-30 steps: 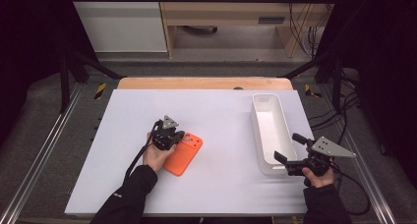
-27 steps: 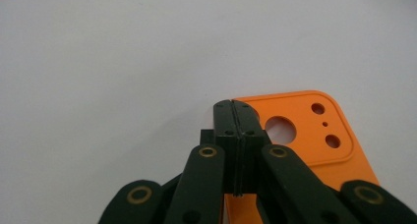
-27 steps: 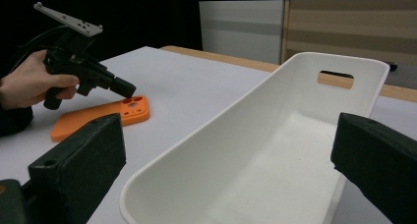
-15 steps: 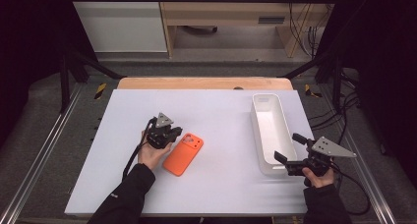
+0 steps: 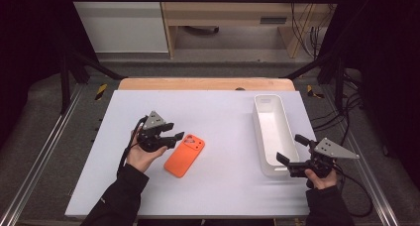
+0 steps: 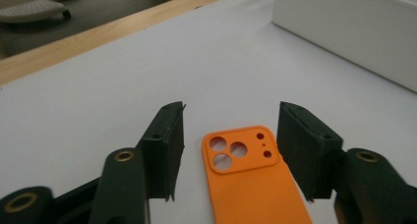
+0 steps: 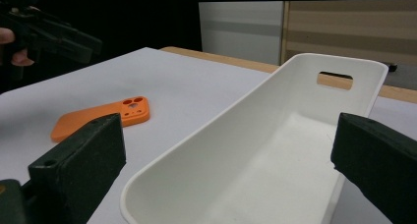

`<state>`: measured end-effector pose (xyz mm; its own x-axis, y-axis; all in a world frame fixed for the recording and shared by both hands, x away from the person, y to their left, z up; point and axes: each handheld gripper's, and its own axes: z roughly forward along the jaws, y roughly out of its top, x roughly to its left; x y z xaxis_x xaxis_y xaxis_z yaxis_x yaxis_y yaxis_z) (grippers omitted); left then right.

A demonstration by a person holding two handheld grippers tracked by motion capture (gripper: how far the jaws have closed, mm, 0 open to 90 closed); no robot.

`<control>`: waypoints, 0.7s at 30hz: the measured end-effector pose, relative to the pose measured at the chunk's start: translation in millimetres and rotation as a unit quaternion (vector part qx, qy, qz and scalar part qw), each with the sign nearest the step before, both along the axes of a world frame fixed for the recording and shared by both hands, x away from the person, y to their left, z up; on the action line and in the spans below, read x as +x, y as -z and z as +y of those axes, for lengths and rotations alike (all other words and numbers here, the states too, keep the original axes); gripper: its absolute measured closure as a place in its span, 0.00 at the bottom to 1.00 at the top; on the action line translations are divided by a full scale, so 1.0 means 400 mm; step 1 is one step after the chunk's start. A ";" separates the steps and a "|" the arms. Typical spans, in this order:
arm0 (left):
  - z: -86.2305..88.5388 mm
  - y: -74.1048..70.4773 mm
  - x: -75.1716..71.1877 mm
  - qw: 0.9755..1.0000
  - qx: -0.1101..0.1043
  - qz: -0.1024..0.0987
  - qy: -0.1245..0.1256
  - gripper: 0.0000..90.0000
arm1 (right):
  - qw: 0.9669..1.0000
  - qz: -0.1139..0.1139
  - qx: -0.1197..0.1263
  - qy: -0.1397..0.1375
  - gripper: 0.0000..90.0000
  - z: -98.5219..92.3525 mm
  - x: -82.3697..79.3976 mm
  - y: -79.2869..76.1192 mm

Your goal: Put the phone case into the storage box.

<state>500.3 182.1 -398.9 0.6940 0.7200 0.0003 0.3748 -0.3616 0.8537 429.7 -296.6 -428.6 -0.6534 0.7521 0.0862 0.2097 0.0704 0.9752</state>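
Note:
An orange phone case (image 5: 184, 155) lies flat on the white table, camera cut-outs facing up. My left gripper (image 5: 174, 138) hovers just left of it and a little above, open. Its jaws have just been opening, and in the left gripper view (image 6: 231, 110) the case (image 6: 251, 180) lies on the table below the gap, touched by neither pad. My right gripper (image 5: 291, 149) is open at the near end of a long white tray (image 5: 257, 132). In the right gripper view (image 7: 228, 160) the wide jaws frame the empty tray (image 7: 236, 106), with the case (image 7: 101, 118) farther left.
The tray's side wall (image 6: 354, 32) stands beyond the case on the table's right side. A wooden strip (image 5: 205, 84) runs along the table's far edge. Metal rails flank the table, and cables (image 5: 346, 112) hang at the right.
The left gripper has lifted and drawn back to the left off the case, and its jaws have parted. The case lies where it was. The right gripper has not moved.

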 end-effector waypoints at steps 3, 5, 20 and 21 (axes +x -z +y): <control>-0.003 -0.015 -0.011 1.000 -0.002 -0.005 0.008 0.37 | 1.000 0.000 0.000 0.000 0.01 0.000 0.000 0.000; -0.005 -0.027 -0.021 1.000 -0.002 -0.010 0.011 0.32 | 1.000 0.000 0.000 0.000 0.01 0.000 0.000 0.000; -0.035 -0.051 -0.050 0.999 0.025 0.004 0.019 0.01 | 1.000 0.000 0.000 -0.002 0.01 0.000 -0.001 0.000; -0.038 -0.049 -0.049 0.999 0.030 0.006 0.018 0.01 | 1.000 0.000 -0.001 -0.002 0.01 0.000 -0.001 0.000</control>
